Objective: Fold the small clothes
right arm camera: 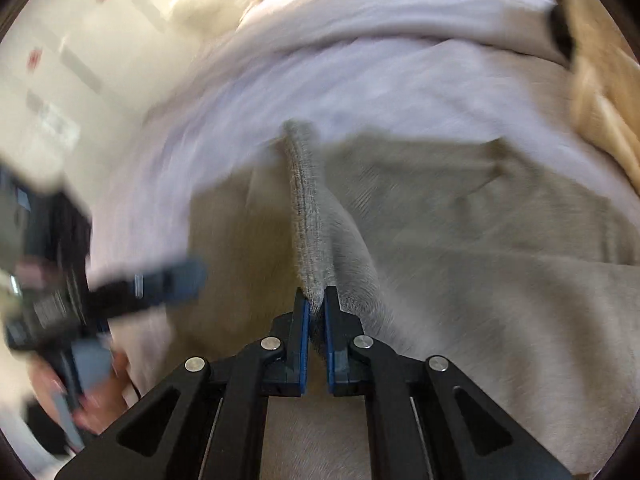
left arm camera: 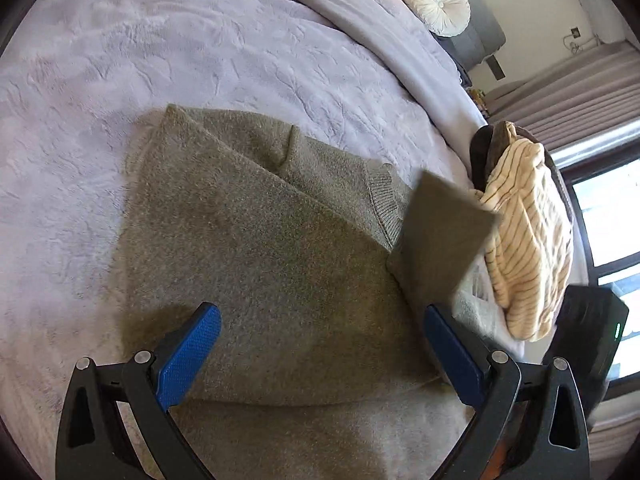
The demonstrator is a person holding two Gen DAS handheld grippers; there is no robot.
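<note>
An olive-grey knit sweater (left arm camera: 256,248) lies partly folded on a lavender fuzzy blanket (left arm camera: 160,48). My left gripper (left arm camera: 320,344) hovers just above the sweater's near part, jaws wide open, nothing between the blue pads. At the sweater's right side one sleeve (left arm camera: 440,232) stands lifted off the bed. In the right wrist view my right gripper (right arm camera: 316,308) is shut on that sleeve's ribbed cuff (right arm camera: 306,208), which runs away from the fingertips. The sweater body (right arm camera: 460,240) spreads to the right of it. The view is blurred; a blue pad (right arm camera: 180,276) of the left gripper shows at left.
A heap of cream striped clothes (left arm camera: 524,240) with dark items behind it sits at the bed's right edge. A round white cushion (left arm camera: 438,4) lies near the headboard. Curtains and a window (left arm camera: 608,208) are on the right. A person's hand (right arm camera: 100,392) grips the left tool.
</note>
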